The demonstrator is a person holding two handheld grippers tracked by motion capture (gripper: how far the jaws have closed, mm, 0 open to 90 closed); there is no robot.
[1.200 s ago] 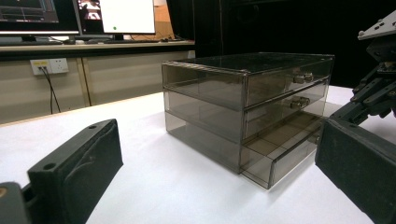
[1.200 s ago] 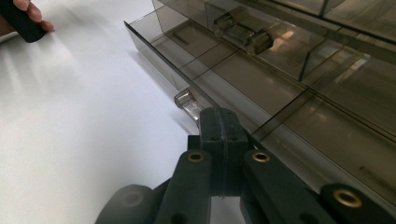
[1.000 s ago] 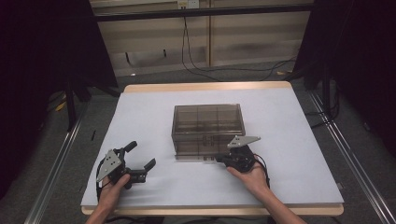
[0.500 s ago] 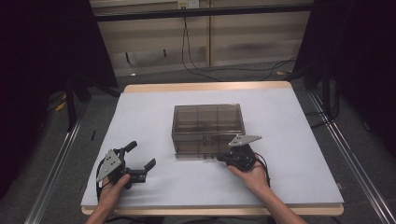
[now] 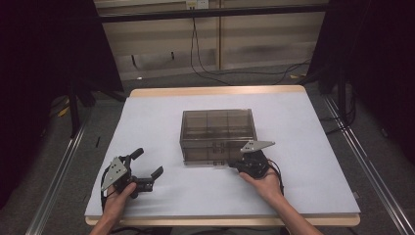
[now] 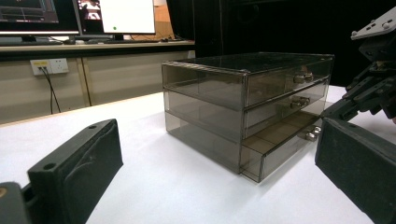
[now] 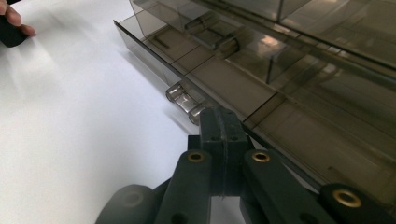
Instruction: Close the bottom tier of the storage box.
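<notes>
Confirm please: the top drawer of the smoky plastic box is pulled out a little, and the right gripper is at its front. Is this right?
Not quite. It is the bottom drawer of the box that is pulled out a little, as the left gripper view shows; the two above sit flush. The right gripper is indeed at its front.

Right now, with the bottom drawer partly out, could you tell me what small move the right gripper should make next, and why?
Probably nudge forward: the right gripper has its jaws shut just beside the knob of the bottom drawer, which sticks out slightly, so pushing its front would close it.
</notes>
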